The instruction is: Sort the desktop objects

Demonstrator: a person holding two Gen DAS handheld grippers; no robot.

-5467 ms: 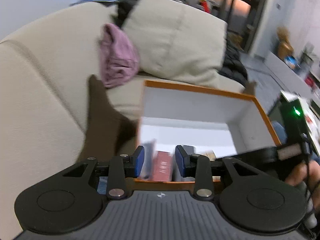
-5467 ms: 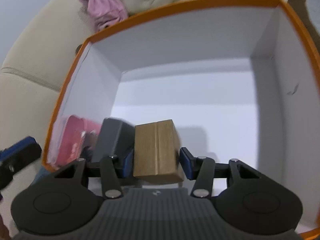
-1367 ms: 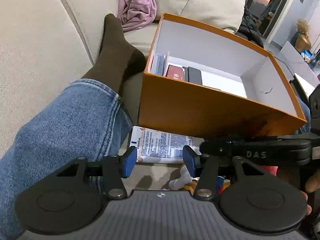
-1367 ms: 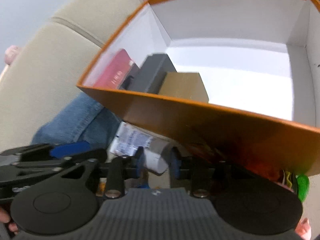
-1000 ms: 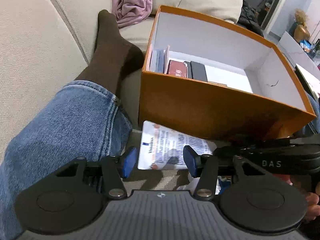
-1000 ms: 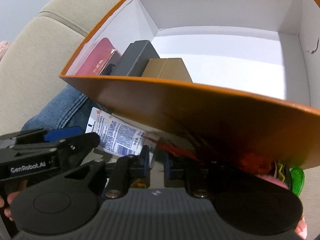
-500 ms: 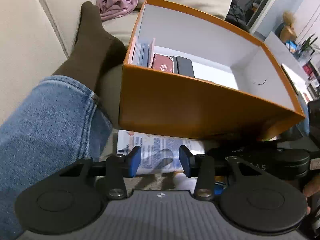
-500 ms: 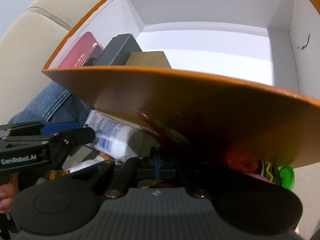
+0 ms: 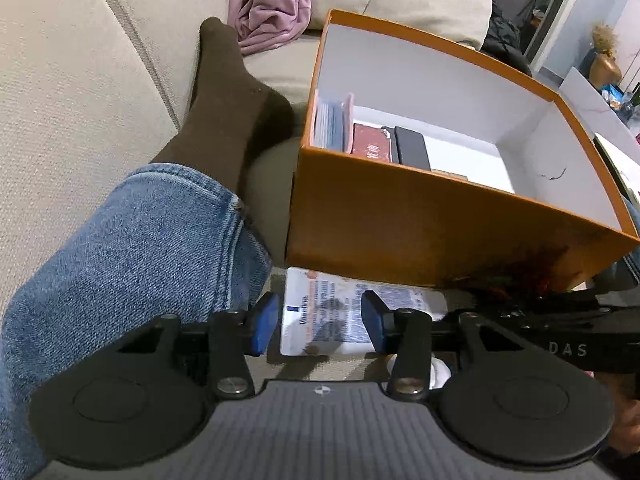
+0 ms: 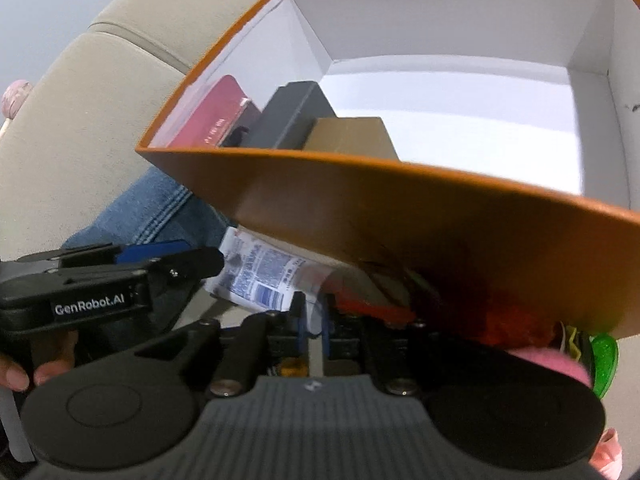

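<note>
An orange box (image 9: 420, 220) with a white inside stands on the sofa and holds a red booklet (image 9: 371, 145), a dark case (image 9: 412, 148) and a brown carton (image 10: 352, 136). A white printed tube (image 9: 344, 312) lies in front of the box. My left gripper (image 9: 318, 322) is open, its blue pads either side of the tube's flat end. My right gripper (image 10: 314, 326) is shut on the tube's other end (image 10: 316, 308), low under the box's front wall (image 10: 400, 208).
A jeans leg (image 9: 132, 248) with a brown sock (image 9: 228, 104) lies left of the box. A purple cloth (image 9: 268, 8) sits on the sofa cushion behind. A pink toy (image 10: 548, 364) and a green item (image 10: 604, 364) lie at the right under the box's edge.
The right gripper, which left the brown carton in the box, has come down in front of the box and closed on the tube's end. The left gripper has moved up to the tube.
</note>
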